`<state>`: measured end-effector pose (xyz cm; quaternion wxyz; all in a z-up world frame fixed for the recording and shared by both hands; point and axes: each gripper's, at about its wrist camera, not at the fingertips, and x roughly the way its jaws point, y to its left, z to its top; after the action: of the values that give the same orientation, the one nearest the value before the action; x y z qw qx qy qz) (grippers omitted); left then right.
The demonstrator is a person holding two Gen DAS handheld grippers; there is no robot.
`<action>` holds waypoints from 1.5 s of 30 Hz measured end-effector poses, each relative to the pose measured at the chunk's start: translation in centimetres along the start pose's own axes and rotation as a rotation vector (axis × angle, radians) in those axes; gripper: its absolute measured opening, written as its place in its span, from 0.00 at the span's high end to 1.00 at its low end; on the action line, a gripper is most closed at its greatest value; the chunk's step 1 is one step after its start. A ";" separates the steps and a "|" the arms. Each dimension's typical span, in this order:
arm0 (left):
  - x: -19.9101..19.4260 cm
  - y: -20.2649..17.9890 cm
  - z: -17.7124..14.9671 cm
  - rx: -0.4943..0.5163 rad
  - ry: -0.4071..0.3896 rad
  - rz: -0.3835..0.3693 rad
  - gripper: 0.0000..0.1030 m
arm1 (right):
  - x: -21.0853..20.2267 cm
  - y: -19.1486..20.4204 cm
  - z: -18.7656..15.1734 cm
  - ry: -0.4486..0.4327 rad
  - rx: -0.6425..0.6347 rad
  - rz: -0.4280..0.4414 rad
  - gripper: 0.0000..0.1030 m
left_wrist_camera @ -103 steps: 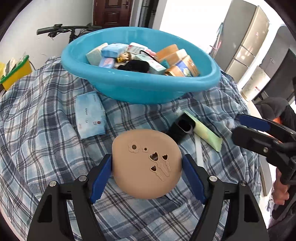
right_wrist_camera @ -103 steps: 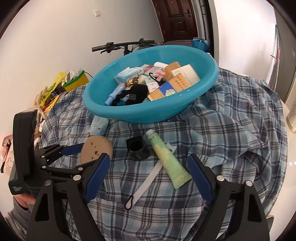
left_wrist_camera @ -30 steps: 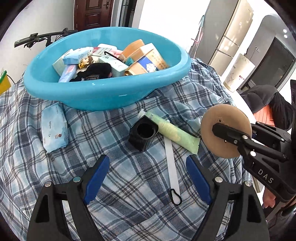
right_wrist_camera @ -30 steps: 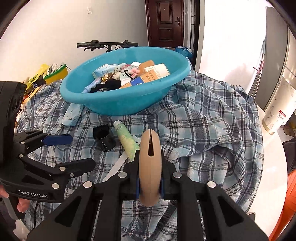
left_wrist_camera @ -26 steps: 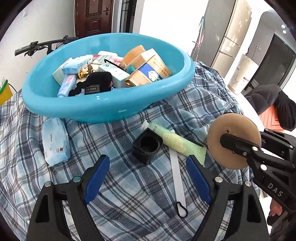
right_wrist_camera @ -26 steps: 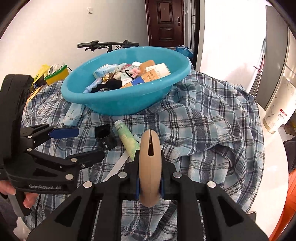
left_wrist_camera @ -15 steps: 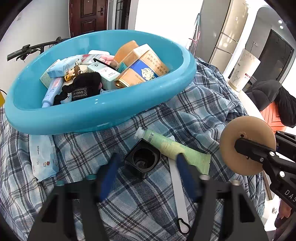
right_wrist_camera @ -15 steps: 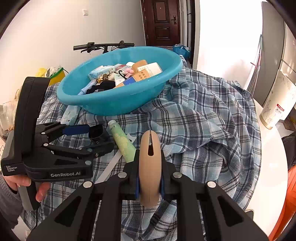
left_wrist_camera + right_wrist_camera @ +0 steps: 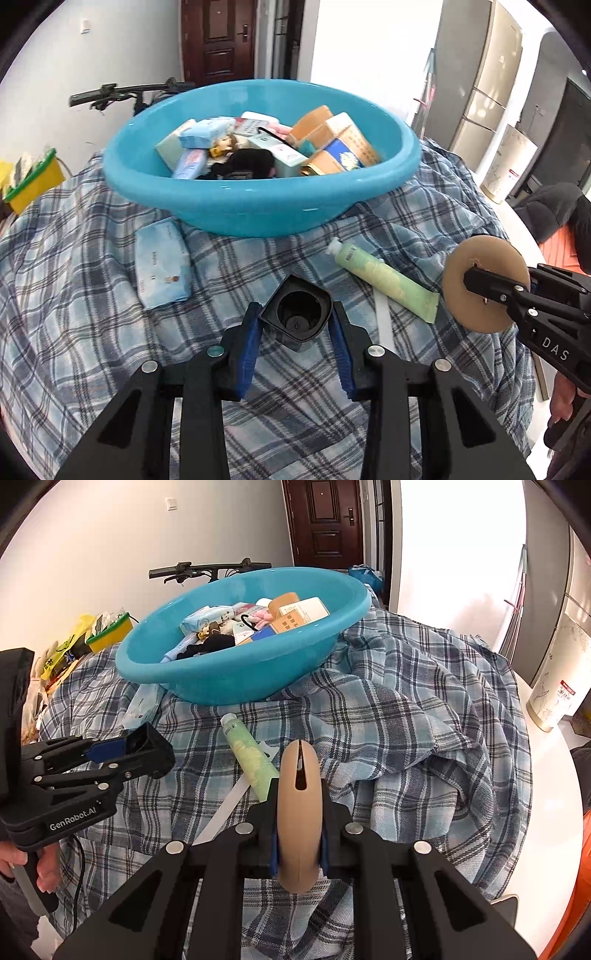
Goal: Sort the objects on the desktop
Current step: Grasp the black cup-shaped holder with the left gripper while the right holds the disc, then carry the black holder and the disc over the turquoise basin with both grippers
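Note:
My left gripper (image 9: 295,328) is shut on a black square cup (image 9: 295,316) and holds it just above the plaid cloth; the cup also shows in the right wrist view (image 9: 149,749). My right gripper (image 9: 298,834) is shut on a tan round disc (image 9: 298,812), held on edge; the disc shows flat-on in the left wrist view (image 9: 484,284). A blue basin (image 9: 258,206) full of boxes and packets stands behind. A green tube (image 9: 384,282) and a white strap (image 9: 382,314) lie on the cloth between the grippers.
A pale blue wipes packet (image 9: 160,267) lies left of the cup. The plaid cloth (image 9: 424,716) is bunched up on the right. A bicycle handlebar (image 9: 122,94) and a yellow box (image 9: 31,182) stand behind the table. The white table edge (image 9: 554,812) shows at right.
My left gripper let go of the tan disc, which my right gripper took. Then my left gripper moved forward and shut on the black cup, which has risen off the cloth.

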<state>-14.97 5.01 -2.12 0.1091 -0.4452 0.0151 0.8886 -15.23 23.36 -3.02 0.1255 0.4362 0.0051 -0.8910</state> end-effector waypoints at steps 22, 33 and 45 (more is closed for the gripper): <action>-4.5 1.5 -1.0 -0.110 -0.188 0.153 0.62 | -1.6 5.4 1.0 -0.124 -0.052 0.019 0.86; -7.3 1.4 1.3 -0.093 -0.287 0.160 0.62 | -3.8 5.5 2.8 -0.216 -0.038 0.064 0.86; -15.2 1.4 8.1 -0.055 -0.506 0.192 0.62 | -10.1 6.5 8.7 -0.392 -0.094 0.021 0.86</action>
<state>-12.84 1.87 14.76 0.0124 -0.2084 0.0053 0.9779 -14.53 18.24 10.91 0.1536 0.2481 0.0175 -0.9563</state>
